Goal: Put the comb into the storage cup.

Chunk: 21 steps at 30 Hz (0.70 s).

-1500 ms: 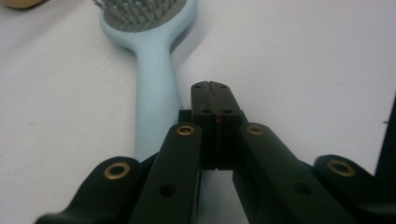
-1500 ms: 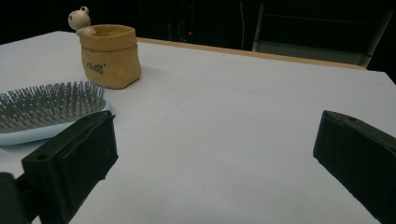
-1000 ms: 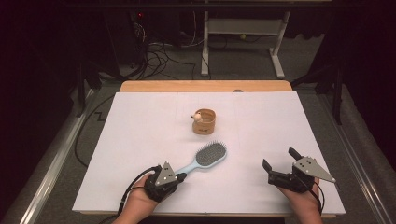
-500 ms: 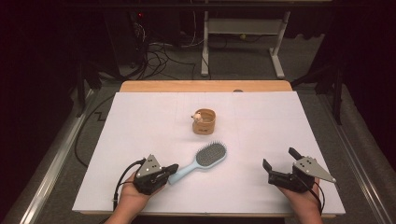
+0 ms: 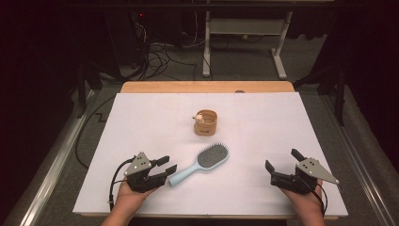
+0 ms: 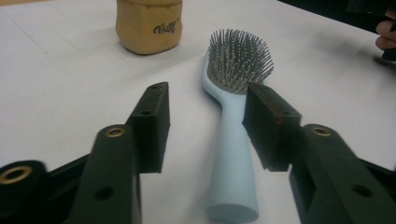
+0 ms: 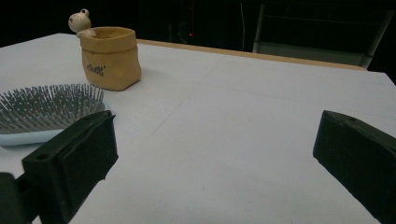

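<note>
Hairbrush (image 5: 201, 164), pale blue, grey bristles up, handle between left gripper (image 5: 167, 169) fingers just opening, unheld

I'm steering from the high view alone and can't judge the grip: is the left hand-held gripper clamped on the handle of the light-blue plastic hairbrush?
Observer: No. The jaws of the left hand-held gripper have just been opening. The handle of the light-blue plastic hairbrush lies between them, with a clear gap to one pad.
Operator: And the right one?
Observer: The right hand-held gripper stands wide open, with only the white table between its jaws.
Operator: Any marking on the pot?
Observer: The tan bag-shaped pot has dark script lettering on its side.
</note>
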Each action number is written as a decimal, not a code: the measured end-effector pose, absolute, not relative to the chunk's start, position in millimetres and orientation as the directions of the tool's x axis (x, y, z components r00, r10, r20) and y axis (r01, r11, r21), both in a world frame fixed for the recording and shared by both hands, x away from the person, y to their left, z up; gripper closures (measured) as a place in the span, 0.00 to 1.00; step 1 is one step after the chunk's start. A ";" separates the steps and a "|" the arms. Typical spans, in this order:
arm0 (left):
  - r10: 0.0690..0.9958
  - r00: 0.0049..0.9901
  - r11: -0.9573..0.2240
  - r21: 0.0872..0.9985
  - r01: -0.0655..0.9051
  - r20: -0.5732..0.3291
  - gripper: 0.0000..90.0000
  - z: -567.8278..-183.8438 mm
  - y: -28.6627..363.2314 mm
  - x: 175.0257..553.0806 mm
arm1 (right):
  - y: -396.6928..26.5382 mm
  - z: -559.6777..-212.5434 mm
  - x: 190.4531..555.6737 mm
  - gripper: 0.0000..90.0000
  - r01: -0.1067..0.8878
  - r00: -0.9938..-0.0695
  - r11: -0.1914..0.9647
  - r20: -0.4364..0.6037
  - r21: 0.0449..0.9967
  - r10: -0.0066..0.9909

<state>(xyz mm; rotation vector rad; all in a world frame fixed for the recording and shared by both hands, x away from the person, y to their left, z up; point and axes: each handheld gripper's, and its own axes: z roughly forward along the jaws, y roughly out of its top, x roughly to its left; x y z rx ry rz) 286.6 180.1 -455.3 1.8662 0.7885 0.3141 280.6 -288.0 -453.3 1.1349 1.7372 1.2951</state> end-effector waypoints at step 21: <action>0.688 0.715 -0.210 0.909 0.360 -0.124 0.11 -451.8 179.2 289.2 | -288.4 -452.8 280.7 0.01 0.240 -0.381 0.117 -0.017 0.964 0.925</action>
